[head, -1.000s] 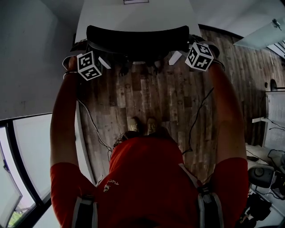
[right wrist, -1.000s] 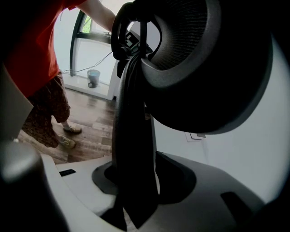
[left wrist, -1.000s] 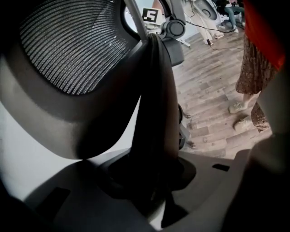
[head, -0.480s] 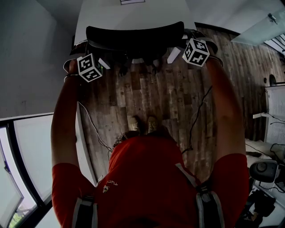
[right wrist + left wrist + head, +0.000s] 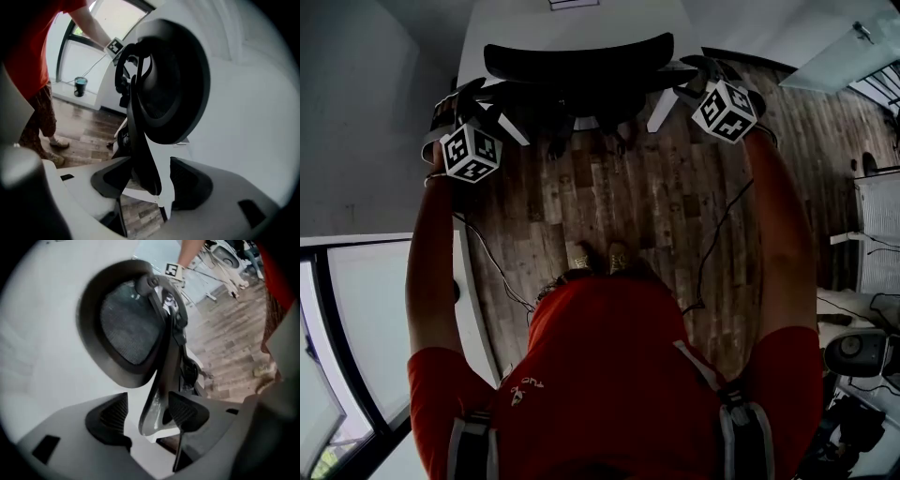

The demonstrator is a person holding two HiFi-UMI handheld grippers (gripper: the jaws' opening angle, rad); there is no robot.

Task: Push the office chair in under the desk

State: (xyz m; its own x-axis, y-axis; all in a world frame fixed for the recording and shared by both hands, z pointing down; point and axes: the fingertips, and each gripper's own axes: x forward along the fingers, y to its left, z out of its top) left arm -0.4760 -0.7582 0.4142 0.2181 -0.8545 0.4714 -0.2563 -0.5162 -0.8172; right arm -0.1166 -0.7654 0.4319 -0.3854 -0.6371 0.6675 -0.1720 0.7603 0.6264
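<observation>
The black office chair (image 5: 578, 58) stands at the white desk (image 5: 581, 23), its backrest over the desk's near edge. My left gripper (image 5: 492, 111) is at the backrest's left end and my right gripper (image 5: 678, 89) at its right end. In the left gripper view the mesh back (image 5: 129, 329) fills the frame. The chair's frame bar (image 5: 159, 390) runs between the opening jaws of the left gripper (image 5: 149, 416), with a gap on the left side. In the right gripper view the black frame bar (image 5: 143, 150) stands between the opening jaws of the right gripper (image 5: 150, 180), clear of the right pad.
Wood-plank floor (image 5: 628, 206) lies between me and the desk, with thin cables (image 5: 712, 244) trailing across it. A grey wall (image 5: 356, 122) and a window (image 5: 356, 328) are at the left. A white radiator (image 5: 877, 225) and another chair's base (image 5: 853, 352) are at the right.
Both grippers' jaws have spread apart around the chair's frame. The left gripper has slid left and a little back. The backrest sits slightly farther over the desk.
</observation>
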